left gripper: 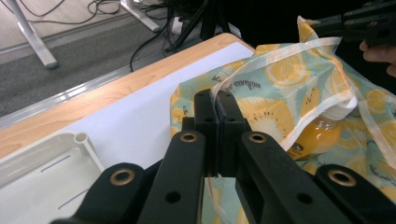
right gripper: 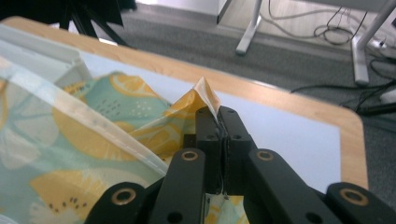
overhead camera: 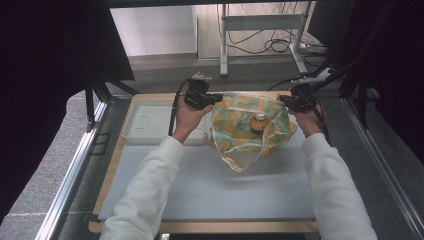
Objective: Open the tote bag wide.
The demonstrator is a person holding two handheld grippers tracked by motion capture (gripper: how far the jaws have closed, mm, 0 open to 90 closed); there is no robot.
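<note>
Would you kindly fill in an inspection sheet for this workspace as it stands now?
Surface: wooden table under a pale mat.
Job's things: fruit-print bag held open by its rim; orange drink bottle inside it.
Clutter: white tray left of the bag.
Grippers: left gripper shut on the bag's rim; right gripper shut on the opposite corner.
Cables: a black cable trails from the left gripper; more on the floor.
Surroundings: grey carpet, metal stand legs, dark curtains.
</note>
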